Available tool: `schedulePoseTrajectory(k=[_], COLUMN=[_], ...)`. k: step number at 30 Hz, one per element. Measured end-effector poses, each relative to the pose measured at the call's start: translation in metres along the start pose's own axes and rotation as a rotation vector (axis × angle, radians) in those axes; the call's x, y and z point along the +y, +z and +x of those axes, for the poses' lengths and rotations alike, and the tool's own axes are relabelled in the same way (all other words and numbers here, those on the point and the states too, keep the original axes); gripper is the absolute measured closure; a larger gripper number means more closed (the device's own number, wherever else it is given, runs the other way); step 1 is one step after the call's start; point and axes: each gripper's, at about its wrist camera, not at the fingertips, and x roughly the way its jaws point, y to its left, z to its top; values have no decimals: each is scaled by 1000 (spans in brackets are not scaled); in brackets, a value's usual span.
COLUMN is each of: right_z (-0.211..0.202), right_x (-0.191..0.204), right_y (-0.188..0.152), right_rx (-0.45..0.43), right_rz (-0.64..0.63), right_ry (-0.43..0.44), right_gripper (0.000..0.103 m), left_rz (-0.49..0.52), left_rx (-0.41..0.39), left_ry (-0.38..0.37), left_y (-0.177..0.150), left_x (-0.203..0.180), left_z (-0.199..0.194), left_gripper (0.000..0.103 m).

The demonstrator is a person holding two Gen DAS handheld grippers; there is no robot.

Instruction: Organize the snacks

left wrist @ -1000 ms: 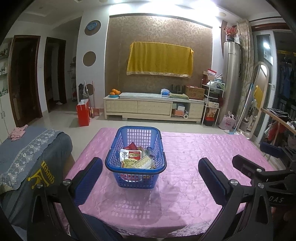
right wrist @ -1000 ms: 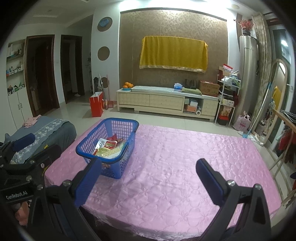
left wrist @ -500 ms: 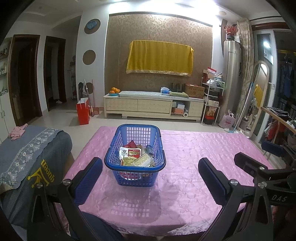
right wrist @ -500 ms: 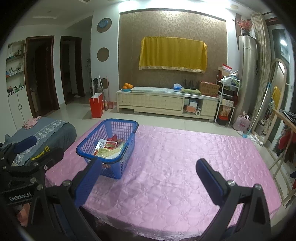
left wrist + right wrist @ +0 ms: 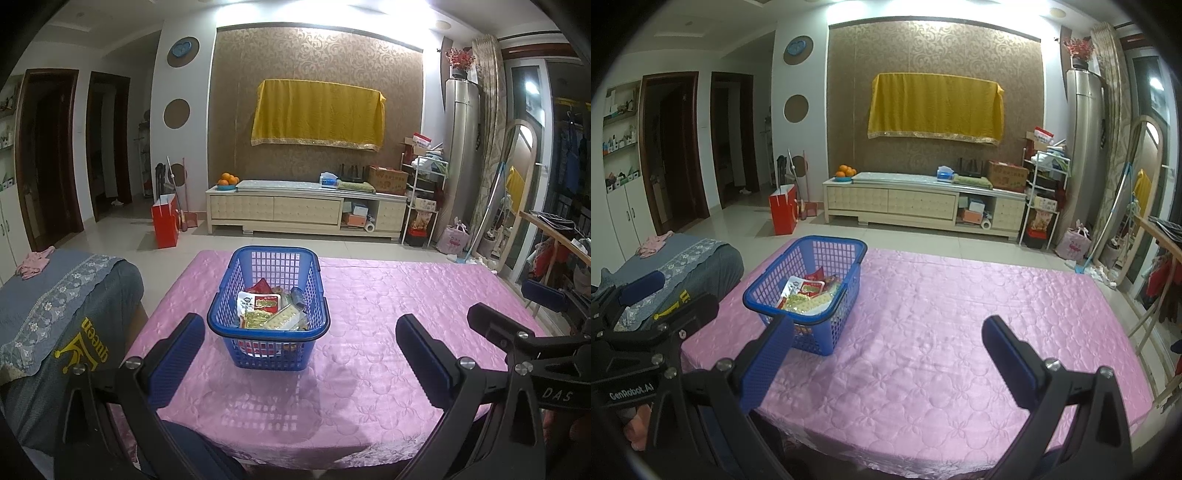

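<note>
Snacks: a pile of assorted packets (image 5: pixel 266 309), red, white and yellow wrappers, lying inside the blue plastic lattice basket (image 5: pixel 268 349); individual packets are too small to tell apart.
Basket: upright on the tabletop, towards its left side in the right wrist view (image 5: pixel 846 295), rim handle folded down along the near edge.
Tabletop: covered with a pink quilted satin cloth (image 5: pixel 388 332).
Left gripper (image 5: pixel 299 358): held low at the near edge, jaws spread wide apart, holding nothing, the basket seen between its blue pads.
Right gripper (image 5: pixel 886 354): beside it to the right, jaws wide apart and holding nothing, over bare cloth.
Background: grey covered sofa (image 5: pixel 55 306) left of the tabletop; cream cabinet (image 5: pixel 306 212) against the far wall.
</note>
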Motion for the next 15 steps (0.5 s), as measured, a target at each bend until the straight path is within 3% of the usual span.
schedulePoseTrajectory(k=[15], right_z=[-2], right_x=[-1], right_y=[-1], right_rx=[3], right_rz=[5], right_ry=[1], right_gripper=[0], left_rz=[7], left_rx=[5], left_ry=[-2], left_y=[1], left_x=[0], left_z=[0], left_gripper=[1])
